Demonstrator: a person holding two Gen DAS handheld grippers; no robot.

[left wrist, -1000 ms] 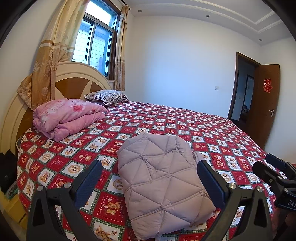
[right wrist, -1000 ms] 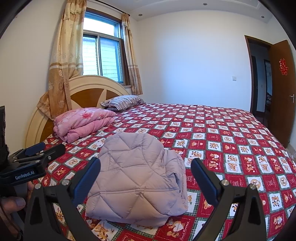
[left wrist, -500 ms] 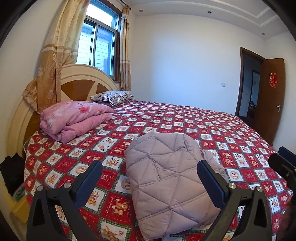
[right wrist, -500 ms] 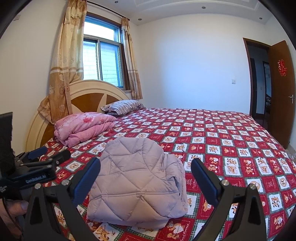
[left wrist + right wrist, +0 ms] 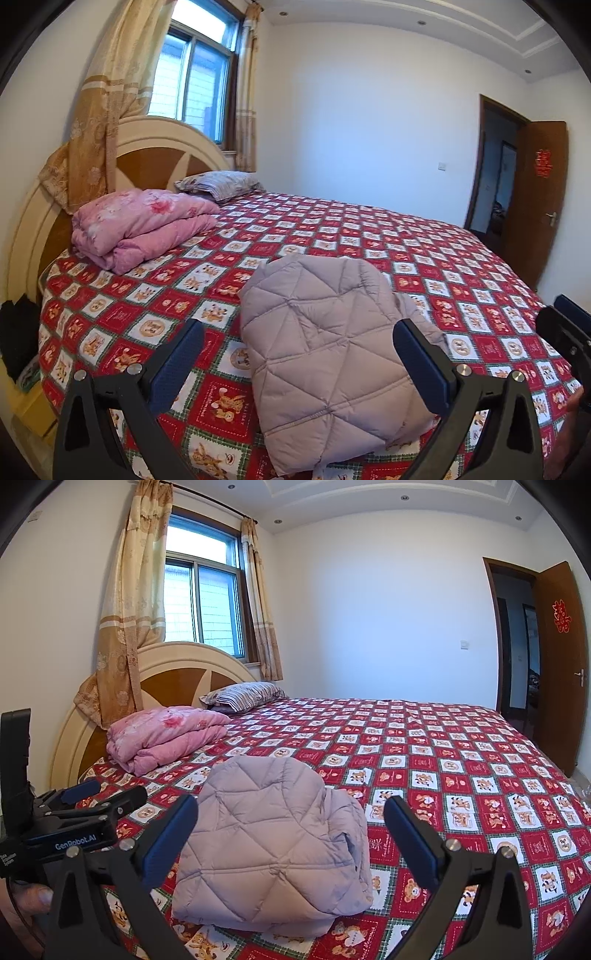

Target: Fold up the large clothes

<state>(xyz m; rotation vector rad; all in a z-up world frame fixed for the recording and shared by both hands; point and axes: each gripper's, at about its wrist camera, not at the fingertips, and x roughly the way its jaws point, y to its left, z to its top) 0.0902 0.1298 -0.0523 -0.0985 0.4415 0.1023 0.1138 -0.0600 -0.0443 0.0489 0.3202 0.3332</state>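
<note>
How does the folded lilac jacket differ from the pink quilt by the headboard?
The lilac jacket is plain with diamond stitching; the pink quilt is floral. The jacket lies near the bed's front edge; the quilt sits by the headboard. Both are folded, padded, and untouched by either tool.

Both grippers (image 5: 299, 363) (image 5: 290, 832) agape, empty.

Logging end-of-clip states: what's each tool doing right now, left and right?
Left tool: open, holding nothing, above the folded quilted jacket.
Right tool: open, holding nothing, clear of the jacket.
</note>
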